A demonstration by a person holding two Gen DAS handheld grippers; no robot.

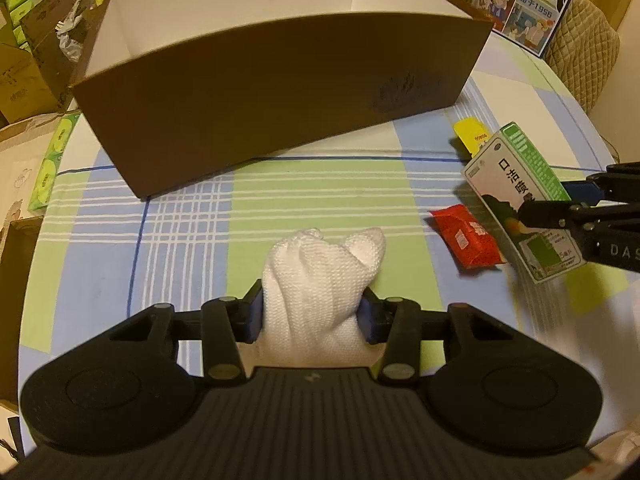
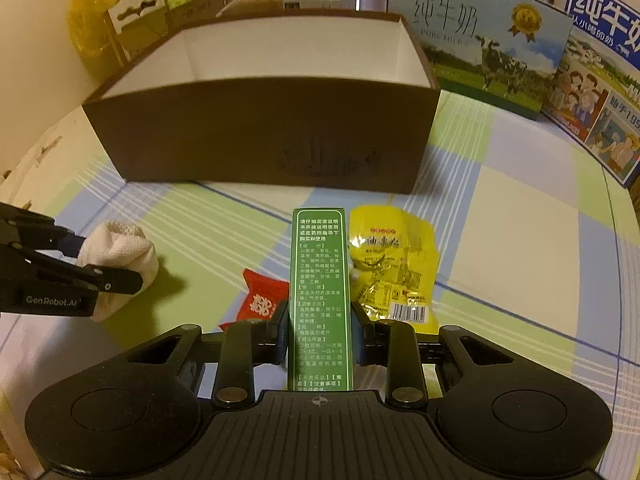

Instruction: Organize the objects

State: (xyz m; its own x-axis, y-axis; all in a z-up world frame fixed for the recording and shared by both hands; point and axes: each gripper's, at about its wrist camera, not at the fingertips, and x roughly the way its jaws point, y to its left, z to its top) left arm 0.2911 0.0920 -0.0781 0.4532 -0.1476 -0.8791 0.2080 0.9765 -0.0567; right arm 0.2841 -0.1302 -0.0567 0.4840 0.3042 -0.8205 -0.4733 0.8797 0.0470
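A rolled white cloth (image 1: 320,272) lies on the checked tablecloth (image 1: 192,232), and my left gripper (image 1: 312,304) is shut on it, its blue pads pressing both sides. To the right, my right gripper (image 1: 556,204) is shut on a green and white medicine box (image 1: 516,184). In the right wrist view that box (image 2: 320,264) stands between the pads of the right gripper (image 2: 320,320). A red packet (image 2: 262,296) and a yellow snack bag (image 2: 392,264) lie beside it. The left gripper (image 2: 108,260) with the cloth (image 2: 120,248) is at the left. An open brown box (image 1: 280,92) with a white inside stands behind.
Milk cartons (image 2: 480,40) stand at the back right of the table. Green tissue packs (image 1: 52,160) and cardboard boxes (image 1: 24,80) sit off the left edge. A quilted chair back (image 1: 584,60) is at the far right.
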